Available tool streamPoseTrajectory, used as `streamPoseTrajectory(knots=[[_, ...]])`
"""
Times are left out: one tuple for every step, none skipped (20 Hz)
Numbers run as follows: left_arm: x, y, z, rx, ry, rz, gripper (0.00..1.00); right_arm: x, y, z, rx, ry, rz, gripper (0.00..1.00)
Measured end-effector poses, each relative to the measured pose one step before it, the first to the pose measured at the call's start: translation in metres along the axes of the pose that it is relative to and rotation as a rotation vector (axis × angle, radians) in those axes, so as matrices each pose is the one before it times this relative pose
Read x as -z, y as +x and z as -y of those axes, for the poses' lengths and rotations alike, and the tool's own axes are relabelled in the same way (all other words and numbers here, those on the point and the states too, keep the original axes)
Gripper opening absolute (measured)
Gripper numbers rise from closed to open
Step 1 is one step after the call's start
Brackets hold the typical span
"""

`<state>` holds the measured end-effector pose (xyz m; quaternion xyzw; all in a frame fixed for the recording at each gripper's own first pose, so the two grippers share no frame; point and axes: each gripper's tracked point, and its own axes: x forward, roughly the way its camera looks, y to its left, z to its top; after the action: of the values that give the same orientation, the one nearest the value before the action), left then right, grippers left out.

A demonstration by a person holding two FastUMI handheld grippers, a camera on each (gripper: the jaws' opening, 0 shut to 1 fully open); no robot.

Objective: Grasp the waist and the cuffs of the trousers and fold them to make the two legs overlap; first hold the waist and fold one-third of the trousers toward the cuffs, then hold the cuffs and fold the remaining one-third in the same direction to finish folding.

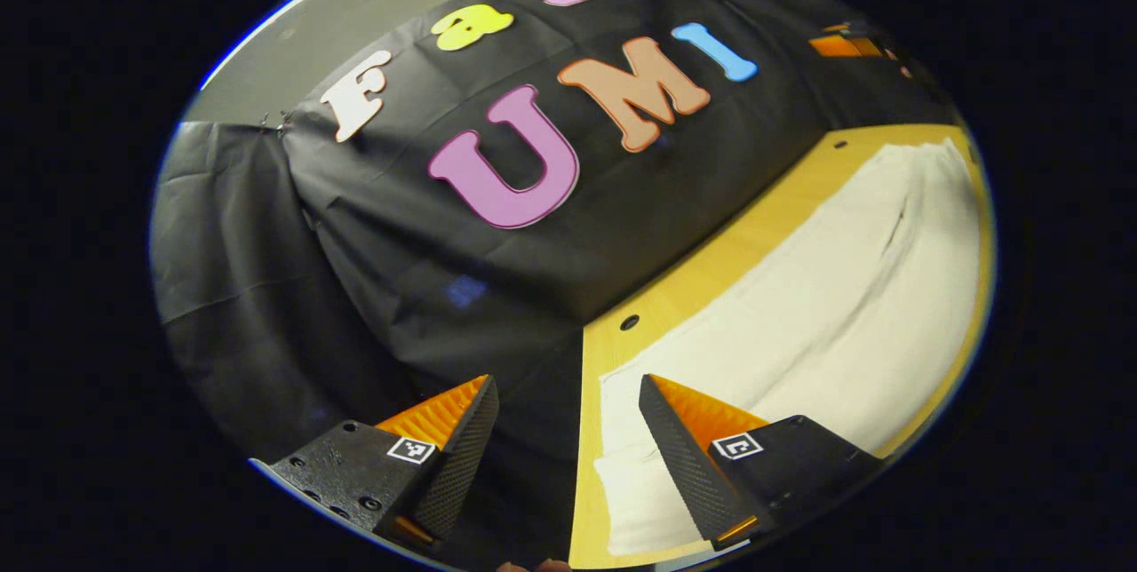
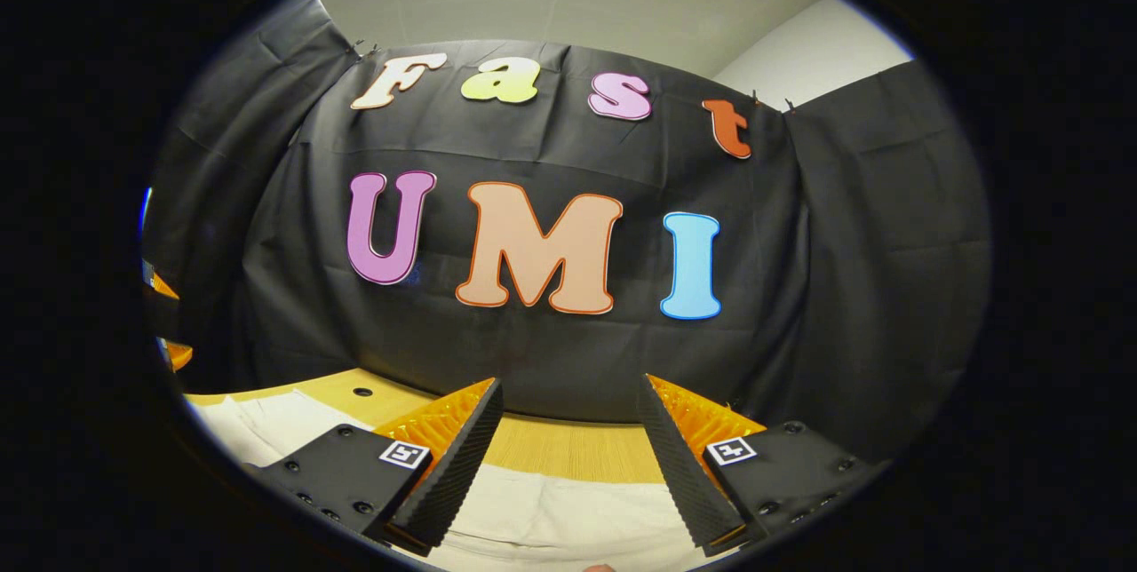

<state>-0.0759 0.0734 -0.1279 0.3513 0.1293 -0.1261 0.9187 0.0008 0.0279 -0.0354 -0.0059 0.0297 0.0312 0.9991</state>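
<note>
Both grippers hang above the yellow wooden table (image 1: 702, 279) with jaws spread wide, holding nothing. Left gripper (image 1: 568, 430) sits over one end of the white cloth trousers (image 1: 826, 305), whose long axis runs away toward the upper right. Right gripper (image 2: 568, 439) hovers over the trousers' (image 2: 568, 519) near edge, garment below the fingers.

Trousers (image 1: 826, 305) lying spread flat on desk (image 1: 702, 274), reaching toward its far end. Booth wall standing behind desk. Left hand-held gripper (image 1: 568, 394) hanging over desk's near corner, one finger above trousers' end, other past desk edge. Right hand-held gripper (image 2: 568, 394) hanging above trousers (image 2: 568, 514), facing wall; desk (image 2: 568, 448) strip showing between.
</note>
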Motion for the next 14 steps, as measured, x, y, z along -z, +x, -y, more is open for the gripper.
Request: streamPoseTrajectory(knots=[[0.01213,-0.00085,0.00833,0.02673,0.04204,-0.01465,0.97,0.00029,-0.00015,-0.00043,-0.00142,-0.00117,-0.00033,0.97],[0.00842,-0.00064,0.00671,0.0258,0.0285,-0.01733,0.96,0.00198,0.00031,-0.00007,-0.00155,0.00086,-0.0031,0.97],[0.00993,0.00132,0.00699,0.02851,0.02413,-0.01884,0.96,0.0024,0.00075,-0.00011,-0.00077,0.00157,-0.00441,0.97],[0.00888,0.0015,0.00801,0.02564,0.02412,-0.02618,0.96,0.0011,-0.00024,-0.00021,0.00024,0.00124,-0.00363,0.97],[0.01016,-0.00171,0.00936,0.02804,0.02516,-0.01946,0.96,0.00236,0.00009,0.0009,0.00058,0.00062,-0.00373,0.97],[0.00734,-0.00107,0.01086,0.02948,0.02887,-0.0158,0.97,0.00078,0.00006,0.00007,0.00007,-0.00054,-0.00383,0.97],[0.00886,-0.00311,0.01092,0.02838,0.03549,-0.01272,0.96,0.00245,-0.00057,0.00085,0.00073,-0.00157,-0.00412,0.97],[0.00613,-0.0016,0.0106,0.03091,0.03866,-0.01219,0.96,0.00201,-0.0013,0.00164,0.00056,-0.0018,-0.00319,0.97],[0.00605,0.0002,0.00966,0.02913,0.03609,-0.00737,0.96,0.0021,-0.00124,0.00026,0.00047,-0.00191,-0.00366,0.97],[0.00502,0.00061,0.00904,0.02977,0.03042,-0.0063,0.96,0.00193,-0.00119,0.00106,0.00137,-0.00201,-0.00386,0.97],[0.00497,0.00158,0.00838,0.0245,0.02514,-0.00836,0.96,0.0012,0.0005,0.00144,0.00192,-0.00105,-0.00373,0.97],[0.00454,0.00327,0.00693,0.02606,0.02091,-0.01282,0.96,0.00134,-0.00057,0.00073,0.00178,-0.00057,-0.00422,0.97],[0.00602,-0.0014,0.01127,0.02911,0.02342,-0.01229,0.97,0.00249,-0.00086,0.00157,0.00177,-0.00108,-0.00344,0.97],[0.00333,0.00075,0.00547,0.02328,0.01687,-0.00976,0.97,0.00075,-0.00076,0.00059,0.00258,-0.00262,-0.00388,0.97]])
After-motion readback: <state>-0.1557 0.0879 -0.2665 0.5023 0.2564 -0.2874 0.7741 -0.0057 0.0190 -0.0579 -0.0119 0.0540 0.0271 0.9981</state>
